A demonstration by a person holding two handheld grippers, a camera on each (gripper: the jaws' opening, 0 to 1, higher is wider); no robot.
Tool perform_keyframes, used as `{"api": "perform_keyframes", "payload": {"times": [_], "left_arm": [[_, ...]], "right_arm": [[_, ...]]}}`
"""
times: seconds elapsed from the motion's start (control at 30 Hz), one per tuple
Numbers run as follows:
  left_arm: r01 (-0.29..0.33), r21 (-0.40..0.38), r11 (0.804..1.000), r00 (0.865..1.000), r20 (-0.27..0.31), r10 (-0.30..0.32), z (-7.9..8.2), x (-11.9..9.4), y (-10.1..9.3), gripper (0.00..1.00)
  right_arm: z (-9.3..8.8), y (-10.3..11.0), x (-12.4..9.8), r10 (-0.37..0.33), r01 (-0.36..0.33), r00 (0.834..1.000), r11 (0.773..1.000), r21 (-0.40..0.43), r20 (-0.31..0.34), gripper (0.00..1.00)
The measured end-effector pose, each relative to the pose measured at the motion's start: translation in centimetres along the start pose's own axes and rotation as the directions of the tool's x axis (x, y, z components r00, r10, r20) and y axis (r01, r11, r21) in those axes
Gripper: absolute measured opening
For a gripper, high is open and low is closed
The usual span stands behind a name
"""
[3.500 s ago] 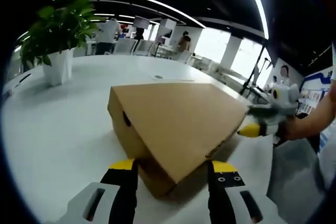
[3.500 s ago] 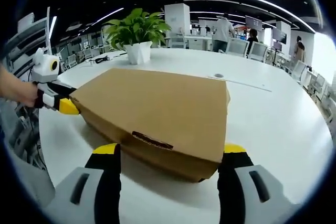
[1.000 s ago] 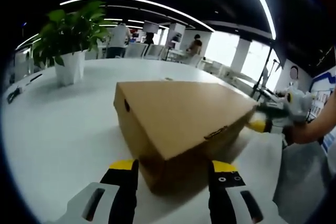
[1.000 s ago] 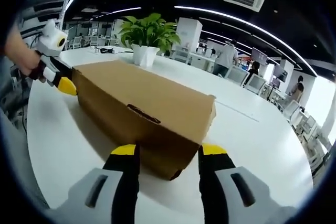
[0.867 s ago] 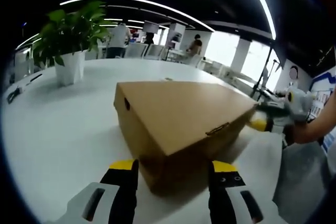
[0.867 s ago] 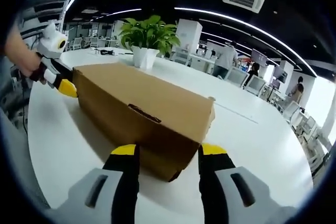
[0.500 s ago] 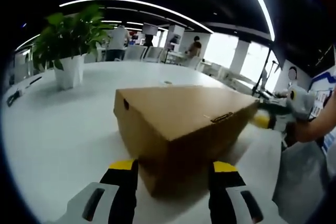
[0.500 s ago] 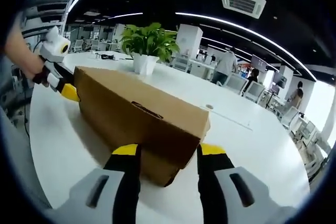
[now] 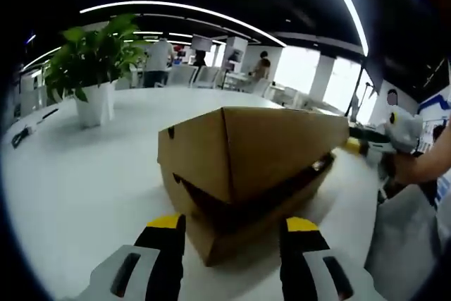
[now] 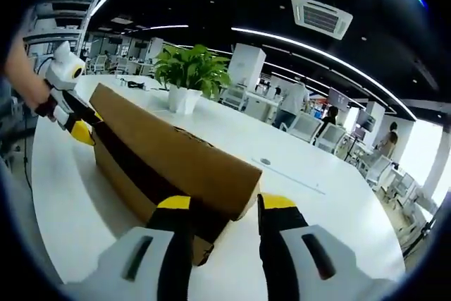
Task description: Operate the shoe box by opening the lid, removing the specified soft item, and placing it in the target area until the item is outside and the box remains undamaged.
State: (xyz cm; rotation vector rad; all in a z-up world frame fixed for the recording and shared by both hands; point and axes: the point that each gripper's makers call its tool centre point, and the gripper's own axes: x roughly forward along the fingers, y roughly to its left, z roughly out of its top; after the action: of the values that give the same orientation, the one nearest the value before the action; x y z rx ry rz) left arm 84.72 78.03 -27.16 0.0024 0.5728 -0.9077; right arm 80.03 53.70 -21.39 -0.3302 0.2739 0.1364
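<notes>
Lifted since half a second ago: the lid (image 9: 282,147) now stands tilted up off the box (image 9: 243,227), with a dark gap along the front edge where it lay flat before. In the right gripper view the lid (image 10: 169,156) slopes up toward me and the same gap runs the length of the box (image 10: 120,174) under it. What is inside I can't make out, too dark.

Box sits on the white table (image 9: 77,181), just ahead of both cameras.

My left gripper (image 9: 229,229) has its jaws apart, straddling the near corner of the box; whether the tips touch the cardboard I can't tell. In the right gripper view it comes in from the left (image 10: 76,128), yellow tip right at the far end of the box under the raised lid, held by a hand (image 10: 25,79) angled down toward the table.

My right gripper (image 10: 218,206) also has its jaws apart, set either side of the lid's near corner, contact unclear. In the left gripper view it sits at the far right end of the box (image 9: 356,146), with a hand (image 9: 405,168) and forearm reaching in from the right edge.

Potted plant (image 9: 95,68) stands on the table well behind the box; in the right gripper view, plant (image 10: 189,75) too. People and chairs (image 10: 303,128) further back.
</notes>
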Motion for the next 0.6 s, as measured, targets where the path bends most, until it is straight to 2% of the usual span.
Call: {"api": "perform_keyframes", "payload": {"times": [0.23, 0.6], "left_arm": [[-0.005, 0.011, 1.0, 1.0, 0.004, 0.005, 0.6, -0.1, -0.1, 0.55], [-0.005, 0.023, 1.0, 1.0, 0.007, 0.005, 1.1, -0.1, -0.2, 0.55]], "right_arm": [[1.2, -1.8, 1.0, -0.038, 0.039, 0.999, 0.999, -0.016, 0.033, 0.28], [3.0, -2.5, 1.8, -0.059, 0.062, 0.995, 0.997, -0.038, 0.082, 0.16]]}}
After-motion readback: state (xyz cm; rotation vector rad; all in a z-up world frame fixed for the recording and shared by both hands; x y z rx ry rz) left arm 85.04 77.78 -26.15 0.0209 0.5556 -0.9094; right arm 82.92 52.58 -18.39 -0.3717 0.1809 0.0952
